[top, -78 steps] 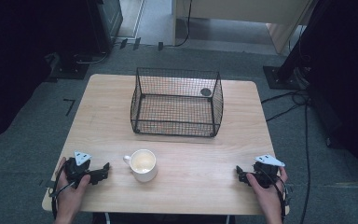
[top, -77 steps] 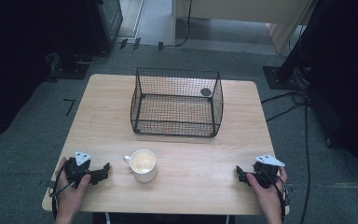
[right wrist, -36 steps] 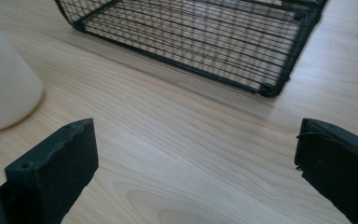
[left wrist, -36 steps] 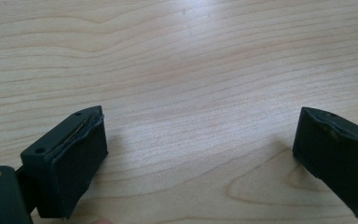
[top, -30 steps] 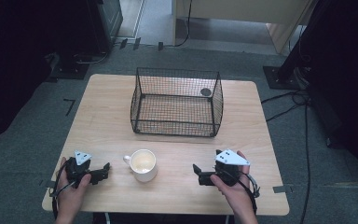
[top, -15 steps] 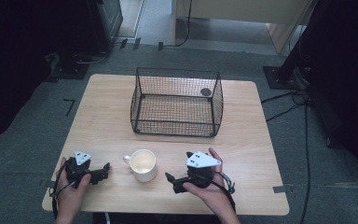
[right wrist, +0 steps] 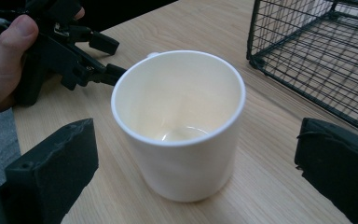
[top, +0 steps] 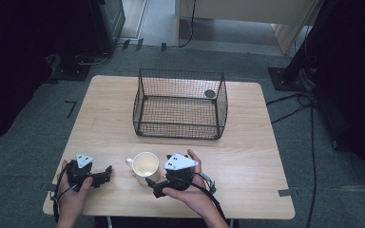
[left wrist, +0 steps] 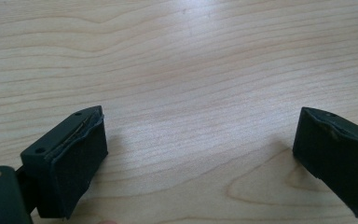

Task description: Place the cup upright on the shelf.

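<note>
One pale wooden bench [top: 247, 156] is carrying everything: one black wire-mesh basket [top: 179, 104] toward the far side, one white ceramic mug [top: 145, 166] near the front edge, and two hand-held grippers. The mug is standing upright and empty, well apart from the basket, with its handle pointing toward the left hand-held gripper [top: 105, 172]. That one is resting released on the bench at the front left corner, its jaws spread wide over bare wood. The right hand-held gripper [right wrist: 196, 163] is also released, its jaws standing on either side of the mug's body without touching it. The step in hand appears to be grasping the mug. To do it well, the person is probably best keeping the mug centred between the jaws, pushing in until the pads are flanking the widest part of the wall, then closing gently, since the glazed surface could slip or tip.
</note>
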Tool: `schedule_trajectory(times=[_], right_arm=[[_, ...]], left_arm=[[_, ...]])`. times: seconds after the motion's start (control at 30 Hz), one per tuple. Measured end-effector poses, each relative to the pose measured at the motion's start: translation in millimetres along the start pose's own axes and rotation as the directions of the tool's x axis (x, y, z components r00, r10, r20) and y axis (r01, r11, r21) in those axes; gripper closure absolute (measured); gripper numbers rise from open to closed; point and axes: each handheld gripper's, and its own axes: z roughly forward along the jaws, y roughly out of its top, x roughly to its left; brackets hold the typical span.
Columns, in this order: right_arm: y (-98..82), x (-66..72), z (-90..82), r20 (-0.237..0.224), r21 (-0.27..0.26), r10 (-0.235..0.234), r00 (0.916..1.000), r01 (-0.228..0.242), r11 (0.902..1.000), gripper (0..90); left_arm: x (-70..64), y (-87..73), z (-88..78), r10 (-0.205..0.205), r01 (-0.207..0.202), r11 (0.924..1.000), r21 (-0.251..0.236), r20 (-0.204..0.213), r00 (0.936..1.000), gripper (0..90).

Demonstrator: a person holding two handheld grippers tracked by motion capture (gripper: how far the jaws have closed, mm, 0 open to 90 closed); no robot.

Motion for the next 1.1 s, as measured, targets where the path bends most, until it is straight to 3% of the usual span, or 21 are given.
schedule_trajectory(times=[0.23,0.87,1.1], right_arm=[[2.7,3.5,12.6,-0.009,-0.003,0.001,1.0000,-0.001,1.0000,0.0],[3.6,12.6,42.7,0.035,0.051,-0.037,0.9987,0.035,0.9981,0.0],[2.0,14.8,51.8,0.051,0.053,-0.021,0.9985,0.019,0.9984,0.0]], left_arm=[[0.0,0.0,0.0,-0.001,0.001,1.0000,0.000,0.000,1.0000,3.4],[0.2,0.2,0.1,0.003,-0.003,1.0000,0.001,0.002,1.0000,3.4],[0.2,0.2,0.2,0.003,-0.003,1.0000,0.001,0.001,1.0000,3.4]])
